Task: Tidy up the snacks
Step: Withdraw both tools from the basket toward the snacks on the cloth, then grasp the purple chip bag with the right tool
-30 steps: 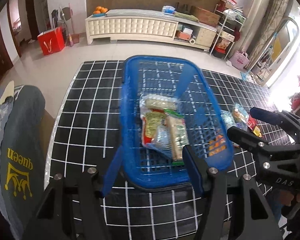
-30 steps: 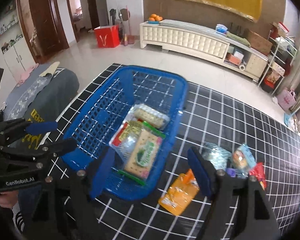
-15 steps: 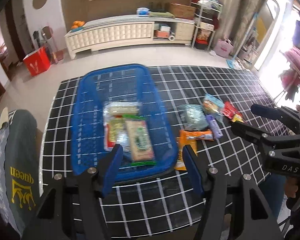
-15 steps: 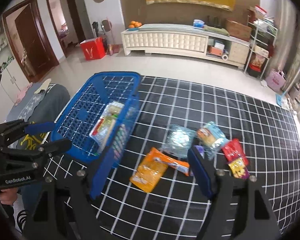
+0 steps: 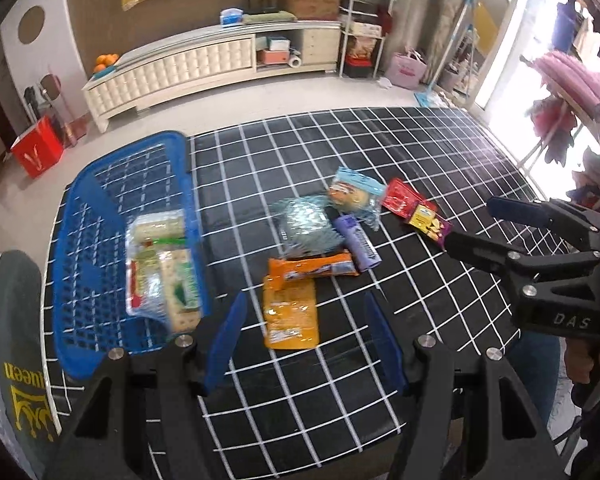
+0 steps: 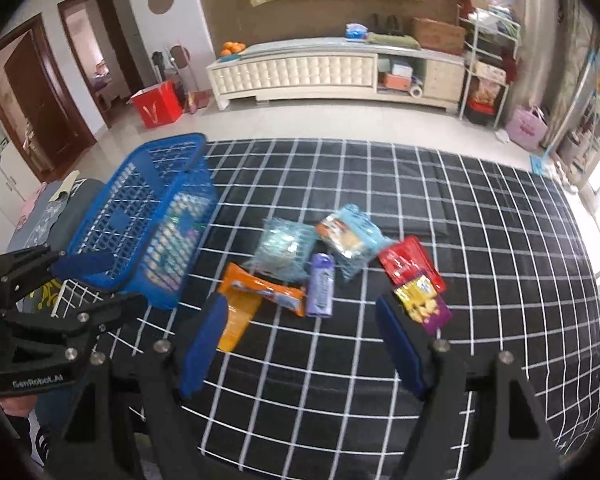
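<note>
Blurred packets, covered corners

You can't read the packets in the blue basket [image 5: 100,240]: motion blur smears them. The orange pouch [image 6: 236,316] is half hidden behind your right gripper [image 6: 304,340] finger, the orange bar [image 5: 314,270] covers its top edge, and print on every wrapper is too small.

We see a black, white-gridded table [image 5: 440,152] carrying a blue basket [image 5: 80,200] at its left edge and a cluster of loose snack packets [image 5: 324,236] mid-table.
</note>
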{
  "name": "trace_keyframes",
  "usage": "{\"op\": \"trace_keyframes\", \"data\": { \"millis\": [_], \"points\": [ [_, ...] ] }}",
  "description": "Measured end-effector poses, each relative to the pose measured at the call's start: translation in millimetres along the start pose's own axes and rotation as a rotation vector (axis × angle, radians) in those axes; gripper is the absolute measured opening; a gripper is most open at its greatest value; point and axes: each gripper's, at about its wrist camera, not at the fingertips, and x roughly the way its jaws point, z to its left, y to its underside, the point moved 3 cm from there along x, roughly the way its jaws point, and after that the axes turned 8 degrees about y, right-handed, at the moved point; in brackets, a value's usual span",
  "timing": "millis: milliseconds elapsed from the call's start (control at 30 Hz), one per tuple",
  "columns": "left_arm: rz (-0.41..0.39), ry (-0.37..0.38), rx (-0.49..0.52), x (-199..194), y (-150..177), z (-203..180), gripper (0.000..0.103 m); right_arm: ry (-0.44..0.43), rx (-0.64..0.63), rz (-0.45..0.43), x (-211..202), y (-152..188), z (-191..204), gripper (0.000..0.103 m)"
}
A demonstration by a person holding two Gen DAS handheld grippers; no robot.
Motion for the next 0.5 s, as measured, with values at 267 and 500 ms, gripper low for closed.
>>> {"op": "trace_keyframes", "data": {
  "millis": [267,500],
  "points": [
    [0.040,0.045,0.002,35.1,-7.7,-27.0,0.059,0.008,0.067,0.052,27.7,12.7,-51.3,0.079],
    [0.099,0.068,-0.004,79.2,-7.9,-43.8,0.059,0.028,0.098,0.128,66.6,23.6,-94.0,0.080]
  ]
}}
